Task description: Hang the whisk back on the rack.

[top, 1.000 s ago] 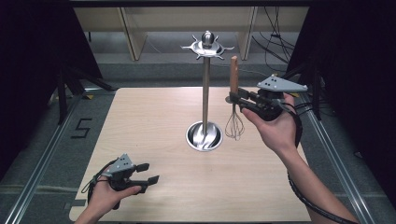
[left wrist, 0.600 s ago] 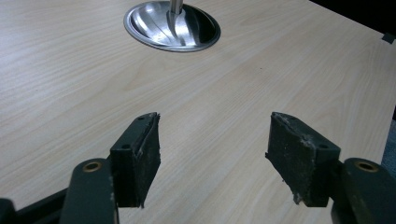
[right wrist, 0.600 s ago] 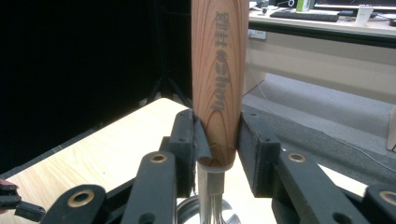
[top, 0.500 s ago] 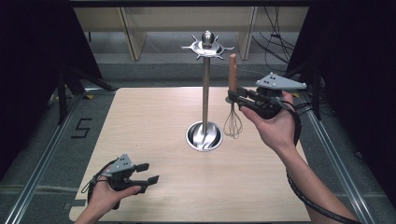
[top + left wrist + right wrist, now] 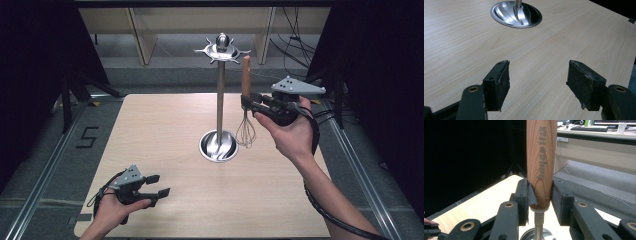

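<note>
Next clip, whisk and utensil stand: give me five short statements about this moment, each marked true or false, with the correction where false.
1. The right gripper is clamped on the wooden handle of the whisk. True.
2. The whisk is held with its wire loops pointing up. False: the handle points up and the wires hang below the jaws.
3. The left gripper is shut on a spoon. False: its jaws stand apart with nothing between them, low over the table.
4. The utensil stand stands upright on its round metal base. True.
5. The whisk already hangs from a hook of the stand. False: it is held in the right gripper beside the pole.
</note>
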Demonstrator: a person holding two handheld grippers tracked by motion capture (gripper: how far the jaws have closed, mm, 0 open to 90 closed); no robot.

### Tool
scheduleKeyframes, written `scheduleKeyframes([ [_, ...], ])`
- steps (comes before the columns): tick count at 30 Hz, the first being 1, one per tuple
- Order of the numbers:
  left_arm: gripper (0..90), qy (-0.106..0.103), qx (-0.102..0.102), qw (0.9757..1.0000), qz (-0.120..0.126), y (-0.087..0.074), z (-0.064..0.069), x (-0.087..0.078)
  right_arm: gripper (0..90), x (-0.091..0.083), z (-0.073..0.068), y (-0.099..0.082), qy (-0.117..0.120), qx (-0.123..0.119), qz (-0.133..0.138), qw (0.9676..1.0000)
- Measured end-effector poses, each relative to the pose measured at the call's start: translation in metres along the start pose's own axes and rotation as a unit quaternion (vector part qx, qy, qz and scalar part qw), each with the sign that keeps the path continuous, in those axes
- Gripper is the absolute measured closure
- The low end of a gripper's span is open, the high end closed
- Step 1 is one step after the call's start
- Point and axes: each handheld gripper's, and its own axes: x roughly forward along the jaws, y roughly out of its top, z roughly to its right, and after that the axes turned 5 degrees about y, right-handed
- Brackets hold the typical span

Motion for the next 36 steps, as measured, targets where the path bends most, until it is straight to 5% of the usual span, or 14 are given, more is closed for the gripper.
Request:
scheduleKeyframes([
  [36, 33.5, -0.003, 0.004, 1.0, 0.0, 0.0004, -0.0013, -0.0009, 69.3, 0.01, -0.005, 0.0065, 0.002, 0.015, -0.003, 0.9999],
])
